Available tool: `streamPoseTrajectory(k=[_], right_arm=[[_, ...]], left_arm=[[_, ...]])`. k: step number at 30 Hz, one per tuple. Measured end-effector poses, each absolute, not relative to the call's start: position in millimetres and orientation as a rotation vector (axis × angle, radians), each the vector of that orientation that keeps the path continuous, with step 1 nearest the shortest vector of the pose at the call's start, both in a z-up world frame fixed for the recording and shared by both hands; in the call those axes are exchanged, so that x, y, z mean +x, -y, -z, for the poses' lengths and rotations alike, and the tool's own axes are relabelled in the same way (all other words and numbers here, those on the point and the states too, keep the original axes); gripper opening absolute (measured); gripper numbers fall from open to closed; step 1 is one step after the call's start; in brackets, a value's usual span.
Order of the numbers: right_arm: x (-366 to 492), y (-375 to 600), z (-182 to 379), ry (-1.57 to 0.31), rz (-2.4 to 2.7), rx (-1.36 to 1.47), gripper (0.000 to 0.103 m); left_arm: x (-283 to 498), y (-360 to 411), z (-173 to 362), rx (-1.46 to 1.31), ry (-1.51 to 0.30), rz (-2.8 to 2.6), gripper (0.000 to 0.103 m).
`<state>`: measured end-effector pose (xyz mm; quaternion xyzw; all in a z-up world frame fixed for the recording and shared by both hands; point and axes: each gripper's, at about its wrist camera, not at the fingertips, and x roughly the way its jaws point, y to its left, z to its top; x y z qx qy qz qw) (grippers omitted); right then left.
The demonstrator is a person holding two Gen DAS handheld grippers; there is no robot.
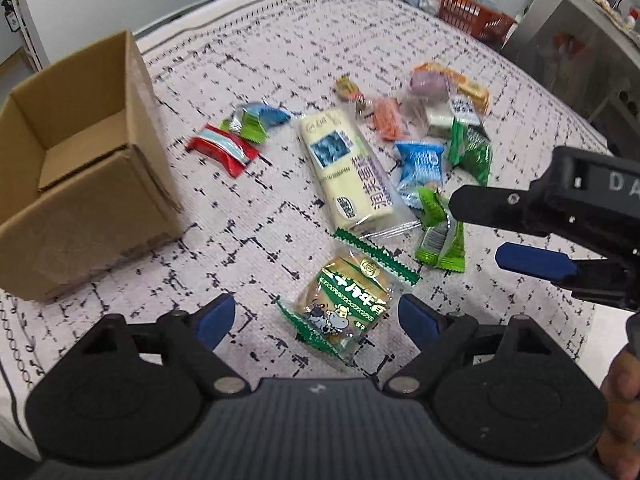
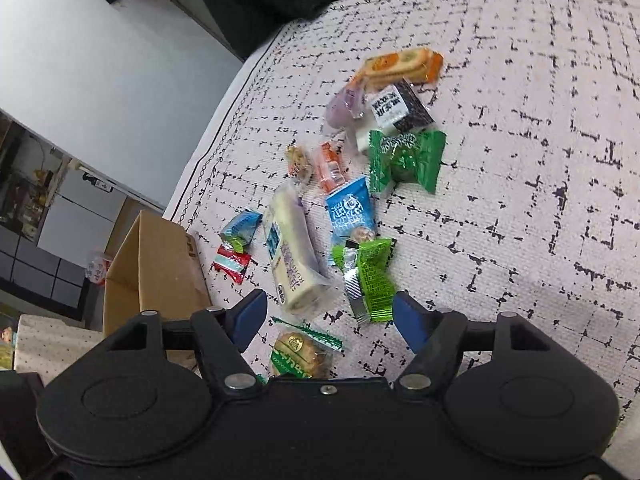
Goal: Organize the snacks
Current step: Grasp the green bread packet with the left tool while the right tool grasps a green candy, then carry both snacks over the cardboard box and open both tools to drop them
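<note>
Barely begun, by the look of it: open brown cardboard box (image 1: 76,172) at far left, seemingly empty, though its floor is only partly visible. About a dozen wrapped snacks scattered loose on the white, black-flecked bed cover (image 1: 248,248). Still to move: long cream packet (image 1: 348,168), red candy (image 1: 222,150), blue pouch (image 1: 418,164), bright green foil packet (image 2: 366,276). Left gripper (image 1: 316,320) low, jaws wide apart, empty, straddling the near green-edged cow-print biscuit pack (image 1: 344,304) without touching. Right gripper (image 2: 330,316) hovering right, jaws wide apart, empty, bright green packet just ahead.
</note>
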<state>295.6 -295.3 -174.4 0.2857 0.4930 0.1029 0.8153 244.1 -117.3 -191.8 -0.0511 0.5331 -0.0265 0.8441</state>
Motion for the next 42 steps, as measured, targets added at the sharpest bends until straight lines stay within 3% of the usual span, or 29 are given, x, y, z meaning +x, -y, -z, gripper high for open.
streamPoseTrajectory(k=[4,7,13,16,21,24,26,42], right_arm=[[299.4,295.9,183.0,-1.075,-0.22,0.615,0.066],[302.7,297.9,190.3,-1.086,-0.189,0.605,0.059],[311.3,294.8,204.6,-1.122,-0.176,0.571,0.055],[317.0,294.2,209.8,-1.13,-0.163,0.562,0.055],[322.6,284.0,211.1,-1.127,-0.169,0.502,0.053],[323.4,282.9,212.3,-1.135,-0.167,0.492,0.035],[322.8,282.1,211.0,-1.131,-0.176,0.5,0.032],[312.1,263.5,159.4,-0.909,-0.266,0.412,0.031]], left_arm=[[254.6,121.8,203.7,-0.102,-1.15,0.06,0.089],[263.4,126.6,210.0,-0.091,-1.16,0.062,0.089],[273.0,133.9,219.8,-0.094,-1.198,0.08,0.059],[275.4,133.2,217.6,-0.104,-1.192,0.083,0.049],[279.1,129.4,207.4,-0.118,-1.161,0.079,0.049],[280.1,130.0,200.6,-0.123,-1.142,0.087,0.049],[279.9,130.8,195.6,-0.12,-1.125,0.09,0.049],[269.8,94.2,135.2,-0.169,-0.966,0.021,0.048]])
